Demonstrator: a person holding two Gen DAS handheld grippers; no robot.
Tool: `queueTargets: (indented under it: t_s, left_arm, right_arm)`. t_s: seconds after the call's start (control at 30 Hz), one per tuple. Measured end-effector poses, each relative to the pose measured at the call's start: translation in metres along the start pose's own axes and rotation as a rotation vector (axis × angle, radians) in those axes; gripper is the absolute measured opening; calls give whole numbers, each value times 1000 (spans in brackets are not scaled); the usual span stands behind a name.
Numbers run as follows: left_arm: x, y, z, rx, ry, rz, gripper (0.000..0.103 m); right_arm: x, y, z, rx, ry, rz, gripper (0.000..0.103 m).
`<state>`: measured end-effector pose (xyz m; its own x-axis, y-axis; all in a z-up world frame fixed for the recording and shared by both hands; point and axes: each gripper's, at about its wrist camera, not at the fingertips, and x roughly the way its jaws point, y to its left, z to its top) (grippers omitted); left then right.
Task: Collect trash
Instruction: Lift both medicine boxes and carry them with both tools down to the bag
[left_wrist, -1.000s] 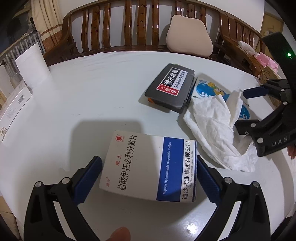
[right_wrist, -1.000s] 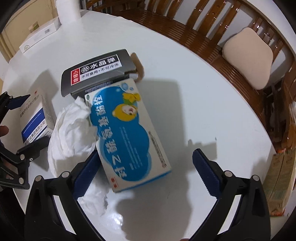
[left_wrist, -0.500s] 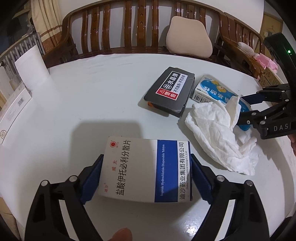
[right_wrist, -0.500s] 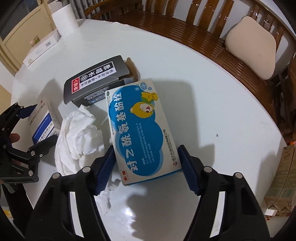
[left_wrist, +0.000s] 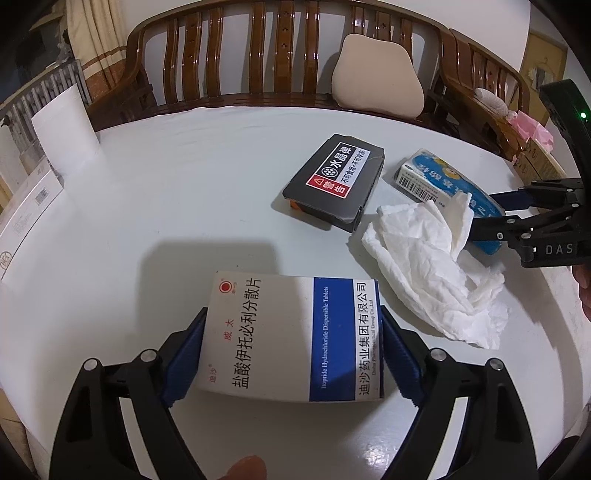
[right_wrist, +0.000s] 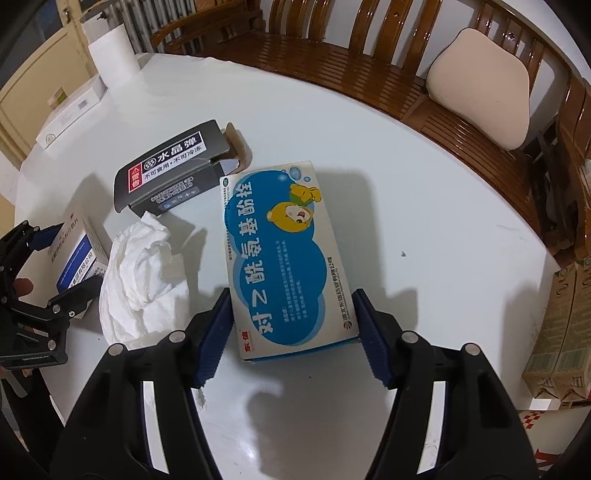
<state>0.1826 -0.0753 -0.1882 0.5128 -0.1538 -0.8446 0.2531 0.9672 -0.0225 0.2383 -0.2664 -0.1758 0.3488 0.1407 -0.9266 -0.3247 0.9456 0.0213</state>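
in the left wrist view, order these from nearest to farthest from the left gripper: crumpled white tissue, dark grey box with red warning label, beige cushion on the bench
1. The crumpled white tissue, on the table just right of the left gripper.
2. The dark grey box with red warning label, farther back on the table, behind the tissue's left edge.
3. The beige cushion, off the table on the wooden bench.

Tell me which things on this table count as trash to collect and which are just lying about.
Job:
white and blue medicine box, in the left claw
blue bear box, in the right claw
crumpled tissue
dark grey box, probably

Lying about:
paper roll
beige cushion
wooden bench
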Motion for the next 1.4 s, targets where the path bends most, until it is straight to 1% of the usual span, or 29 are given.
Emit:
queueTargets:
  t_s: [0.37,0.57,0.77,1.07,1.17,1.4]
  left_arm:
    - [-23,-2,5,6,-30,-1,83]
    - [-49,-6,7,9,-54,1,83]
    - [-81,-14,8,16,-78,-8,83]
    - [-136,-26,-4,46,-115,-17,83]
    - [-154,-30,-14,56,-124,-17,83]
    - [-188,-41,-51,75,-127,-13,83]
  right_arm:
    - [-26,2,-2,9,-50,-2,62]
    - [-60,8,-7,3,-92,1,62]
    - [-103,20,-16,-9,-137,14,62]
    - [-170,45,-49,-46,-196,28,62]
    - [-185,55,-63,-54,-203,36,62]
    - [-210,77,-100,-67,-207,37,62]
